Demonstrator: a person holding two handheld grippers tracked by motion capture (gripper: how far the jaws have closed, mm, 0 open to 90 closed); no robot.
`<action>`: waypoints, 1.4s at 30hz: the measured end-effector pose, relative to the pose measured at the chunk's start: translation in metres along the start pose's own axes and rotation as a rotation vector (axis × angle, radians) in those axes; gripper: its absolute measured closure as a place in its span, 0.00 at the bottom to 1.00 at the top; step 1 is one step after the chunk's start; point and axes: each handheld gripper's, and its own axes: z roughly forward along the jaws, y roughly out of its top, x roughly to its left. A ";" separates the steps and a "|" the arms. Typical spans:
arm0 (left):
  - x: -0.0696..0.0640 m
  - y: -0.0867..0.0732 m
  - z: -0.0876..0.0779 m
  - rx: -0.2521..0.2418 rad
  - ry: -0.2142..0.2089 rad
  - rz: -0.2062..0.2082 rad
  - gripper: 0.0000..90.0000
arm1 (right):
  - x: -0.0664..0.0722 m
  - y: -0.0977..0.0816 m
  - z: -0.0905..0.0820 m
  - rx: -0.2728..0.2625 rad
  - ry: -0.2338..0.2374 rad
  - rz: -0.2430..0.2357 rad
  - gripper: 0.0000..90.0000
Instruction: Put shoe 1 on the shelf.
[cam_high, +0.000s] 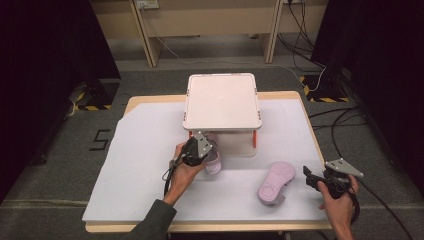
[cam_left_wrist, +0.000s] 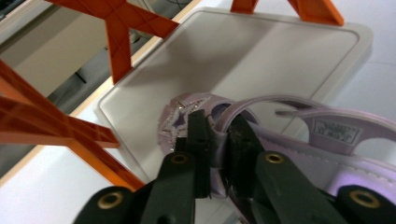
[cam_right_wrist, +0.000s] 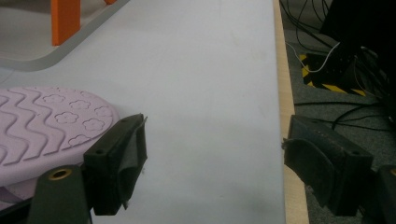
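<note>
Pale lilac child's sandal (cam_left_wrist: 299, 140), soft rubbery straps with a stitched seam, a glittery star patch on the toe and a small printed label inside; pinched at a strap by the left hand-held gripper (cam_left_wrist: 218, 140), black jaws nearly together with the strap wedged between the pads. Held at the near edge of the rack's lower tray (cam_left_wrist: 261, 60), toe over the smooth, off-white plastic with its rounded corners and raised rim. In the high view, same sandal (cam_high: 214, 161) just near of the small two-tier rack (cam_high: 222, 100), partly under the left hand-held gripper (cam_high: 202, 150).

Second lilac sandal (cam_high: 276, 183) lying sole up on the surface, right of centre; sole (cam_right_wrist: 46, 126) moulded with wavy ridges and little flower shapes, matte and foamy in look. Rack built of orange cross-braced legs (cam_left_wrist: 116, 37) and a square pinkish-white top tray. Surface (cam_high: 145, 150) covered by a flat white sheet, pale wood showing at the edges.

Left forearm in a dark sleeve (cam_high: 150, 222), angled up from the near edge, hand (cam_high: 182, 172) wrapped round the gripper body, jaws pointing far toward the rack. Right hand (cam_high: 339, 202) low at the near right corner, right hand-held gripper (cam_high: 307, 176) pointing left toward the upturned sandal, jaws spread wide with nothing between them, just right of its sole.
</note>
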 end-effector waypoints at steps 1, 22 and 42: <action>0.000 0.000 0.000 0.000 0.000 0.000 0.89 | 0.000 0.000 0.000 -0.001 0.000 0.000 0.24; -0.010 0.006 -0.005 0.043 0.016 -0.017 0.86 | 0.000 0.001 0.000 -0.004 0.006 -0.001 0.24; -0.004 0.013 0.006 0.024 0.123 -0.087 0.42 | 0.001 0.001 -0.001 -0.003 0.006 -0.002 0.24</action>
